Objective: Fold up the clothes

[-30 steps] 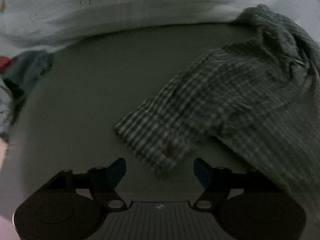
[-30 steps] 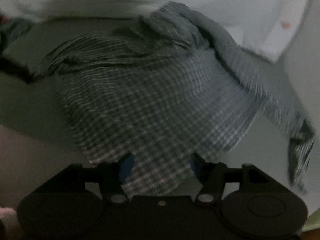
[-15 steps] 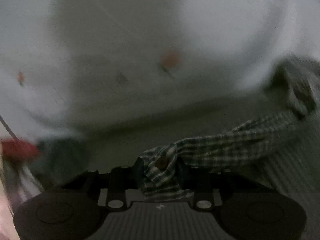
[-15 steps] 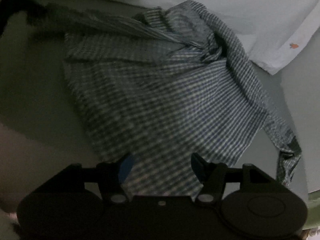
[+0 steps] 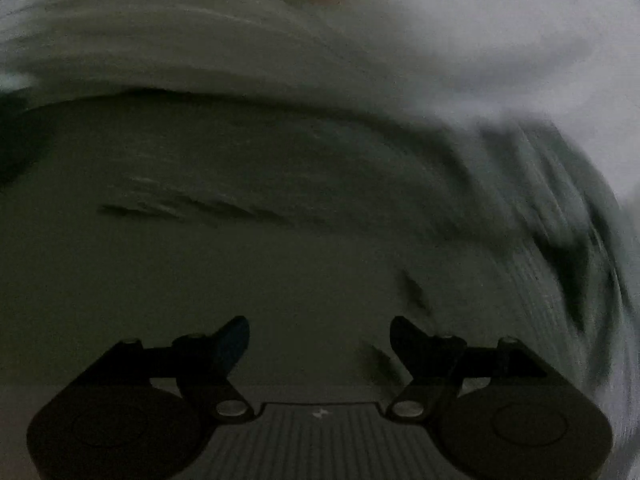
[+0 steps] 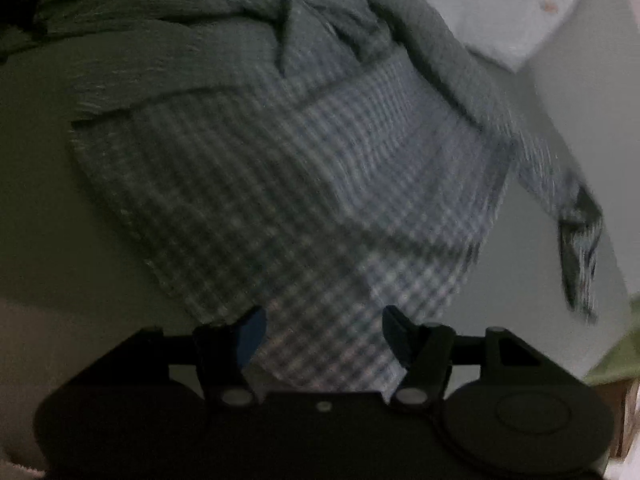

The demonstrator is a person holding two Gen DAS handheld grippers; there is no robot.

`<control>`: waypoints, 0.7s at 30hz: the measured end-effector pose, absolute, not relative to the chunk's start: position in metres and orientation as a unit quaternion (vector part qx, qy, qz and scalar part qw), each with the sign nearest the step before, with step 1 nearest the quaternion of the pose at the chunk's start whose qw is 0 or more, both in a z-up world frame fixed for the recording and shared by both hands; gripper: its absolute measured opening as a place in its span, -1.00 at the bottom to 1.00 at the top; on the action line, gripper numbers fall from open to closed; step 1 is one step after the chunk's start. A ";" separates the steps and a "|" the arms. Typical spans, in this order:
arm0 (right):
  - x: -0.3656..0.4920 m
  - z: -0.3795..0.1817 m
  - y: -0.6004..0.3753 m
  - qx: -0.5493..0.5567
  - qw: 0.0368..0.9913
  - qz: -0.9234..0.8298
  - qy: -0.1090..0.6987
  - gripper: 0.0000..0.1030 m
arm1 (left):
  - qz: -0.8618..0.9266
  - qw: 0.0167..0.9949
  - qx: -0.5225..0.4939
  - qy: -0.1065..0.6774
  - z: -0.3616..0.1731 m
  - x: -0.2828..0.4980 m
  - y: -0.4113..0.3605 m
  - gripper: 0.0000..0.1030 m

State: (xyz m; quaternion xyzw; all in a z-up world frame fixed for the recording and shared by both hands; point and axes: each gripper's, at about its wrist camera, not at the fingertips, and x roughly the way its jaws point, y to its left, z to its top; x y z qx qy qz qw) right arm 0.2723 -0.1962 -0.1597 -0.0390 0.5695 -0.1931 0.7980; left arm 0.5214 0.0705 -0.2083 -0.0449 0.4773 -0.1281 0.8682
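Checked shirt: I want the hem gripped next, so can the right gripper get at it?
Probably yes: the right gripper hangs open right over the checked shirt hem, nothing between.

Dim, underexposed views, heavy motion blur, fisheye-bent edges, dark corners

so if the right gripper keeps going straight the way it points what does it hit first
Most likely the checked shirt: the right gripper points down at its near hem, with the cloth showing between the spread fingers. How much gap remains is unclear in the blur.
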 end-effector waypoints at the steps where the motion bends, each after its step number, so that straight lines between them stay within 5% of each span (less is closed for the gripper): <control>1: 0.270 -0.160 -0.204 -0.019 0.795 -0.206 0.570 0.35 | -0.152 0.863 -0.031 0.480 -0.211 0.516 0.051 0.55; 8: 0.239 -0.172 -0.256 0.125 0.768 -0.270 0.568 0.46 | -0.263 0.863 0.150 0.405 -0.205 0.458 -0.052 0.87; 13: 0.221 -0.179 -0.275 0.177 0.785 -0.246 0.541 0.48 | -0.242 0.850 0.308 0.353 -0.225 0.425 -0.072 0.85; 21: 0.216 -0.178 -0.300 0.175 0.830 -0.155 0.507 0.37 | -0.202 0.859 0.328 0.336 -0.228 0.414 -0.074 0.86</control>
